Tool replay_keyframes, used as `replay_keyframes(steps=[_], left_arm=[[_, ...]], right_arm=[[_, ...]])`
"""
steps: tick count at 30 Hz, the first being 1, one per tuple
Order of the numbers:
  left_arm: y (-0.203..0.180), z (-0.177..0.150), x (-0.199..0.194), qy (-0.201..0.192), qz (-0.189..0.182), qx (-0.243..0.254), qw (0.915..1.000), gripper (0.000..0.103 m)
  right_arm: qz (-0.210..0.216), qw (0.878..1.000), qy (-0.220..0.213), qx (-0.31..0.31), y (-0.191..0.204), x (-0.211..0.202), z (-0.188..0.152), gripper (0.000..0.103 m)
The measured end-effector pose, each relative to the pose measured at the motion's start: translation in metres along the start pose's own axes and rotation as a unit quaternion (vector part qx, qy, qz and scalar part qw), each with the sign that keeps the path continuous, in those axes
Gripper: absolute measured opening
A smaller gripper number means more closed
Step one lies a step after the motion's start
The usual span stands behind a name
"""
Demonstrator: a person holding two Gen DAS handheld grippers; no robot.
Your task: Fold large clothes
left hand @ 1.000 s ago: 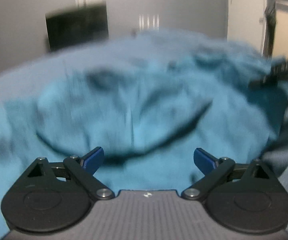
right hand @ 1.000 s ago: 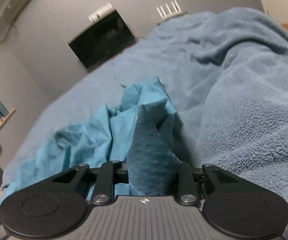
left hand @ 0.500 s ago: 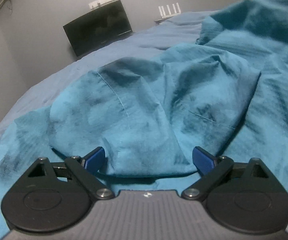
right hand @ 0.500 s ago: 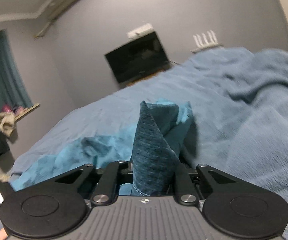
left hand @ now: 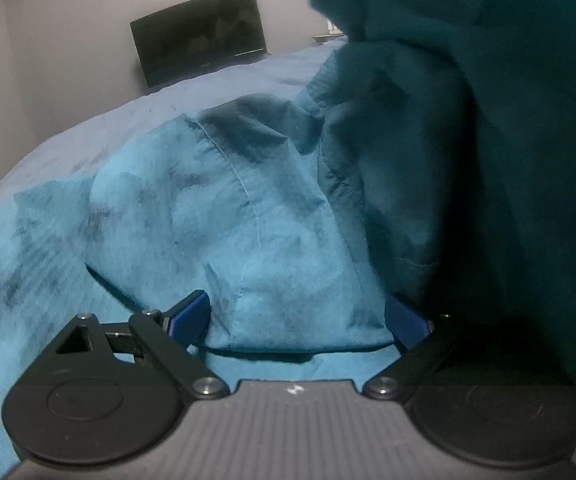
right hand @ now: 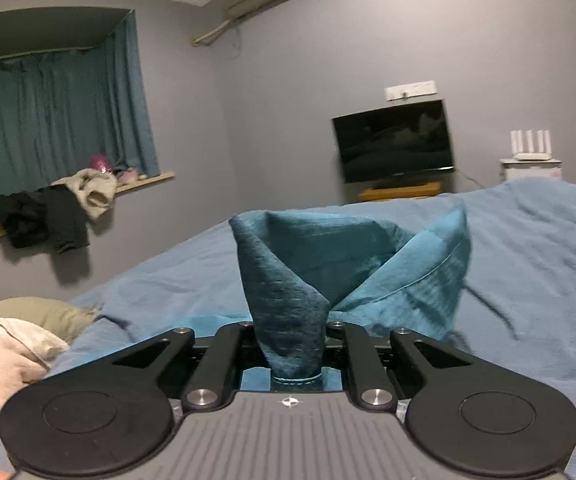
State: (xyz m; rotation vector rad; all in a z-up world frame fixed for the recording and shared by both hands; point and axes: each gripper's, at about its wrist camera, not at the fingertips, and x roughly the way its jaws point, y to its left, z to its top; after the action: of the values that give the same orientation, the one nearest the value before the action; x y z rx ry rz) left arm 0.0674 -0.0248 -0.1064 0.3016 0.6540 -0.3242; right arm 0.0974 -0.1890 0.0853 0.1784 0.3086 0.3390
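Teal cloth is pinched between the closed jaws of the right gripper [right hand: 291,354], a bunched peak of the garment [right hand: 288,280] standing up out of the clamp with a lighter, stitched hem fanning to the right of it. Compared with a second earlier, this clamp is seen to have been raised: where the fabric then trailed low across the bed [right hand: 528,264], the television [right hand: 394,140] on the far wall is now met almost level, and the held end hangs clear above the blanket. The left gripper [left hand: 296,318] is held wide open, its blue pads [left hand: 189,314] set on either side of a rounded fold of the same garment without closing on it; nothing is gripped there. Half a second ago the cloth on the television's right lay spread and lit; now a dark curtain of lifted fabric is drawn down across that whole side of the left view, while the paler part lies on the bed below the television. The lift is judged to be the opening of a fold, one end carried up by the right clamp, and a grasp by the open left clamp on the fold before it is probably needed so that the garment can be stretched and laid flat.
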Motion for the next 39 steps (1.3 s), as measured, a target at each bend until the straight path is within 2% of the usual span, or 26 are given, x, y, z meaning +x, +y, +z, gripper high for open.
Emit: replay_keyframes(steps=[2,4,6,8,11,17,18,20,22,24,26,28,30,32,33,35,36,37,39], left_arm=[[0.010,0.003,-0.006,0.004,-0.012,-0.024,0.9996,0.093],[0.031,0.007,-0.022,-0.004,-0.021,-0.080,0.9966,0.091],[0.063,0.012,-0.047,-0.027,-0.035,-0.169,0.9846,0.091],[0.097,0.019,-0.070,-0.048,-0.054,-0.238,0.9685,0.091],[0.134,0.036,-0.099,-0.077,-0.070,-0.273,0.9565,0.091],[0.183,0.082,-0.138,-0.110,-0.154,-0.332,0.9241,0.091],[0.188,0.089,-0.141,-0.110,-0.167,-0.335,0.9208,0.091],[0.192,0.105,-0.139,-0.092,-0.183,-0.325,0.9233,0.091],[0.186,0.118,-0.125,-0.035,-0.207,-0.295,0.9322,0.091],[0.177,0.123,-0.106,0.021,-0.224,-0.267,0.9373,0.091],[0.165,0.124,-0.089,0.060,-0.245,-0.248,0.9353,0.091],[0.156,0.125,-0.074,0.088,-0.268,-0.238,0.9294,0.086],[0.145,0.127,-0.065,0.108,-0.275,-0.223,0.9291,0.078],[0.134,0.131,-0.056,0.132,-0.271,-0.191,0.9343,0.068],[0.131,0.135,-0.048,0.141,-0.262,-0.177,0.9383,0.051],[0.126,0.136,-0.044,0.149,-0.240,-0.146,0.9480,0.033],[0.124,0.135,-0.043,0.146,-0.237,-0.144,0.9496,0.023],[0.124,0.134,-0.047,0.143,-0.240,-0.146,0.9491,0.020],[0.129,0.132,-0.048,0.130,-0.244,-0.154,0.9486,0.014]], right_arm=[[0.006,1.000,0.004,-0.014,0.016,0.008,0.002,0.014],[0.017,1.000,0.006,-0.018,0.026,0.010,0.003,0.014],[0.025,0.999,0.005,-0.034,0.036,0.004,-0.001,0.013],[0.032,0.998,0.009,-0.045,0.046,0.004,-0.007,0.013],[0.049,0.997,0.020,-0.061,0.059,0.006,-0.016,0.013],[0.083,0.988,0.043,-0.121,0.104,0.016,-0.029,0.013],[0.086,0.987,0.049,-0.125,0.109,0.019,-0.032,0.013],[0.092,0.985,0.056,-0.133,0.119,0.024,-0.036,0.013],[0.099,0.984,0.059,-0.135,0.126,0.025,-0.039,0.013],[0.105,0.983,0.061,-0.138,0.127,0.021,-0.044,0.013],[0.112,0.981,0.066,-0.142,0.127,0.017,-0.049,0.013],[0.117,0.980,0.070,-0.148,0.127,0.014,-0.050,0.013],[0.118,0.978,0.073,-0.154,0.125,0.013,-0.049,0.013],[0.123,0.977,0.077,-0.153,0.125,0.012,-0.050,0.013],[0.126,0.977,0.079,-0.153,0.125,0.015,-0.049,0.013],[0.129,0.976,0.081,-0.156,0.124,0.015,-0.049,0.013],[0.129,0.976,0.083,-0.156,0.124,0.016,-0.048,0.014],[0.129,0.976,0.083,-0.153,0.123,0.015,-0.048,0.015],[0.139,0.976,0.084,-0.147,0.123,0.010,-0.045,0.033]])
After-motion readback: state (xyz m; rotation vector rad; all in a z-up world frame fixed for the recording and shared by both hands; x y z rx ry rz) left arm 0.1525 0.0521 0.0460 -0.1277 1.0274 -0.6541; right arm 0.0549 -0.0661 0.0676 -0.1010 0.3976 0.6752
